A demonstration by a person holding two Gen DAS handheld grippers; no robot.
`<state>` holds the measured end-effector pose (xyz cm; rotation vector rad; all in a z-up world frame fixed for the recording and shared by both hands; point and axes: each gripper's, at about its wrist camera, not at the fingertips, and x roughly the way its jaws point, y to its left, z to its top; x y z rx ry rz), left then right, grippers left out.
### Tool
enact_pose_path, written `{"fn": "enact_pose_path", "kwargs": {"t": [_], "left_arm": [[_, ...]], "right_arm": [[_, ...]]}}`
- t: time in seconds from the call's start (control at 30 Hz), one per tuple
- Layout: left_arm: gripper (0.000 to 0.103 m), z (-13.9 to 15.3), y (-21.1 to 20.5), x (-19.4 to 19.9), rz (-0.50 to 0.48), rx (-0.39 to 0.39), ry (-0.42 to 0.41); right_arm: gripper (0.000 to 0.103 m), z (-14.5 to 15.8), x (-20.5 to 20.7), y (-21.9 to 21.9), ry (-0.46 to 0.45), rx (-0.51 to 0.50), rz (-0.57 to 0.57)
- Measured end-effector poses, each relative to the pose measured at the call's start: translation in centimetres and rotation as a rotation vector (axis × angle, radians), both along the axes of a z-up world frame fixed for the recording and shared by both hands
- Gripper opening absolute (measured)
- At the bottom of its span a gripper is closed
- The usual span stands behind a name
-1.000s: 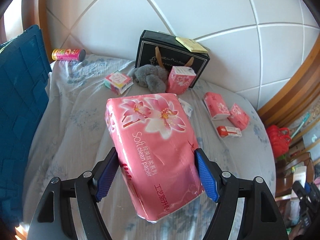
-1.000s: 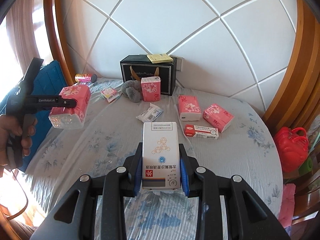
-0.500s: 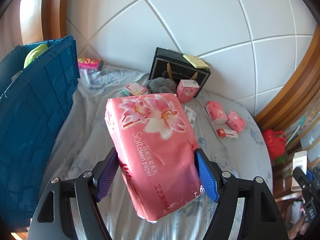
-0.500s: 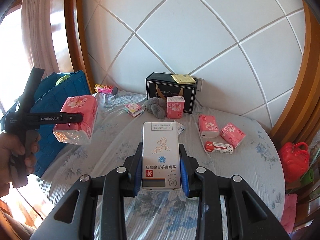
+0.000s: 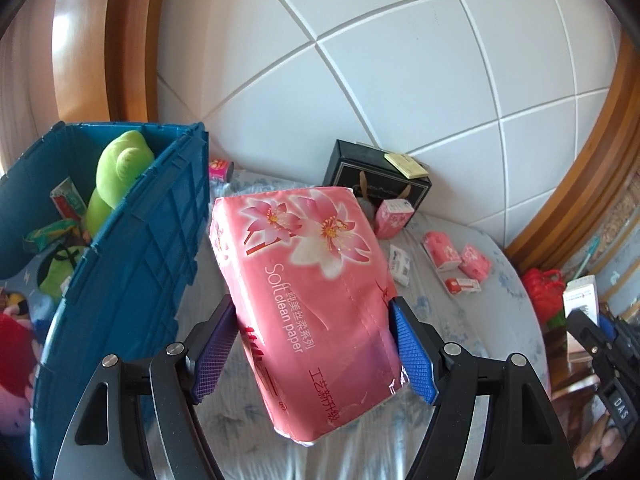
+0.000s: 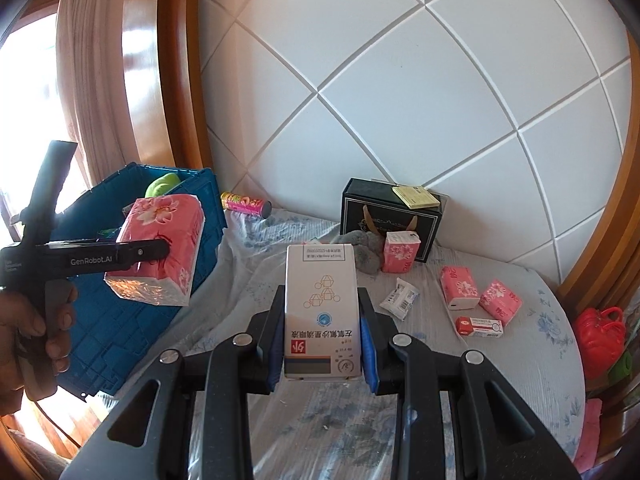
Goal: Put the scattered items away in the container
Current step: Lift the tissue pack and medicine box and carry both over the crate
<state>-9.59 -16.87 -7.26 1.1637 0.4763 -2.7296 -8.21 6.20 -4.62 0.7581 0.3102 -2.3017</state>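
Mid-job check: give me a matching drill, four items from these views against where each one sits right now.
Items:
1. large pink tissue pack
2. white medicine box
3. green plush toy
4. yellow sticky-note pad

Places:
A. on top of the black gift box
B. inside the blue plastic crate
C. clamped in the right gripper
D. clamped in the left gripper

Pairs: 1-D, 2-C, 3-B, 4-A

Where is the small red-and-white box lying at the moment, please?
In the right wrist view the red-and-white box lies on the bed, right of centre, just in front of two pink tissue packs.
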Motion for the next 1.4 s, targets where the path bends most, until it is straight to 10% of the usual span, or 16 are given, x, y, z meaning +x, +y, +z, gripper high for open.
{"fn": "enact_pose_path", "kwargs": {"t": [1.4], "left_arm": [[0.074, 4.6, -37.5, 12.4, 0.422, 0.0, 0.147]], "right_arm": [[0.03, 3.4, 12.0, -42.1, 0.081, 0.019, 0.548]]}}
